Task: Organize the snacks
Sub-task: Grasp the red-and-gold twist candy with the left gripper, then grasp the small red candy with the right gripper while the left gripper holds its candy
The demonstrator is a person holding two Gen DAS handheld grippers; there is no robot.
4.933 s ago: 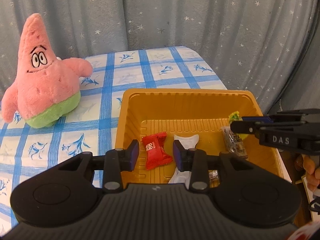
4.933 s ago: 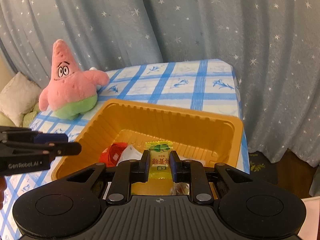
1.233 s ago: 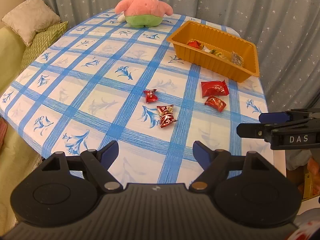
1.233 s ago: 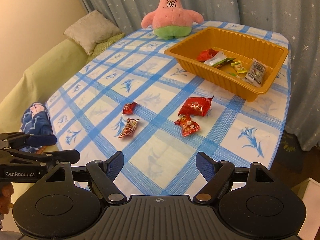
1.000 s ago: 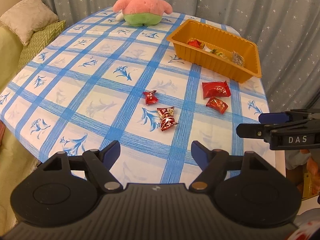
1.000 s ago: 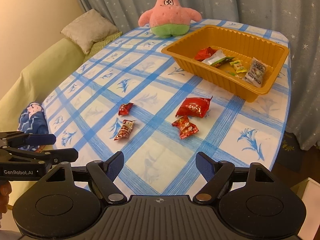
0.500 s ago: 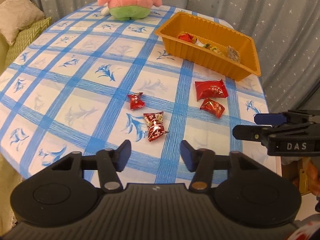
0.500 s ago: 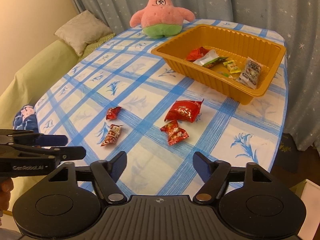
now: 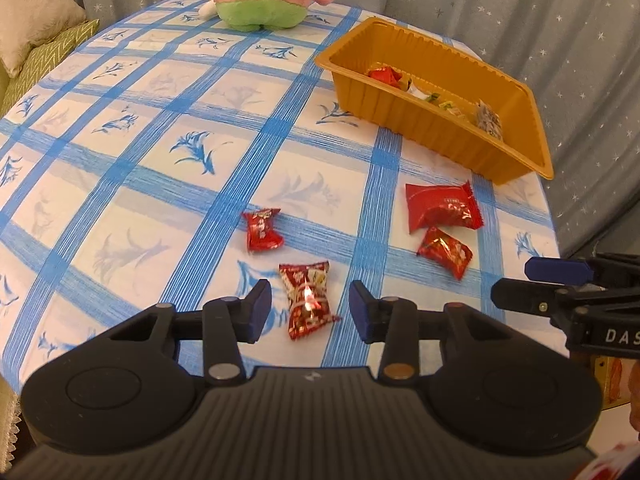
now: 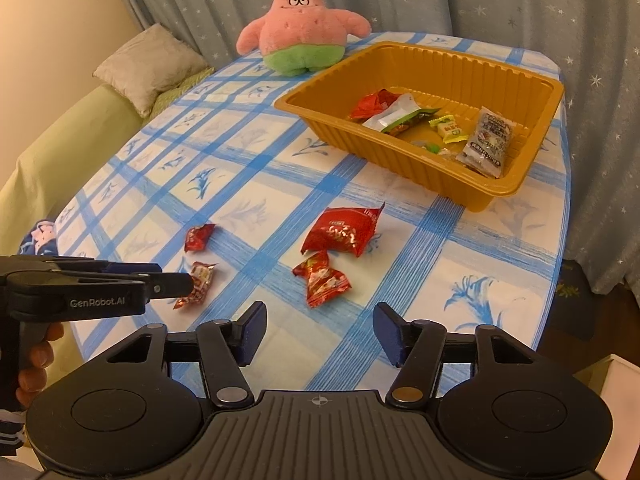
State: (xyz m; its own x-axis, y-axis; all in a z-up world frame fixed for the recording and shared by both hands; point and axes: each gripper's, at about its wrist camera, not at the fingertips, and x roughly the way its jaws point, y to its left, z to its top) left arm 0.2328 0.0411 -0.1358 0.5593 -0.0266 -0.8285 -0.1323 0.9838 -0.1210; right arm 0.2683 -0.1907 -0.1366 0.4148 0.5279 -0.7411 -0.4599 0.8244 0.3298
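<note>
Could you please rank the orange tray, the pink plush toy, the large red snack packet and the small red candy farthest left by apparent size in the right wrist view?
1. orange tray
2. pink plush toy
3. large red snack packet
4. small red candy

The toy sits farthest away, so it may really be larger than it looks.

Both hand-held grippers angled down, left [image 9: 306,312] & right [image 10: 320,334], jaws closing, nothing gripped.

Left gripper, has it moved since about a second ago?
Yes. The left gripper has come forward and down toward the tablecloth; the patterned red candy now lies between its closing jaws, and the orange tray looks nearer.
</note>
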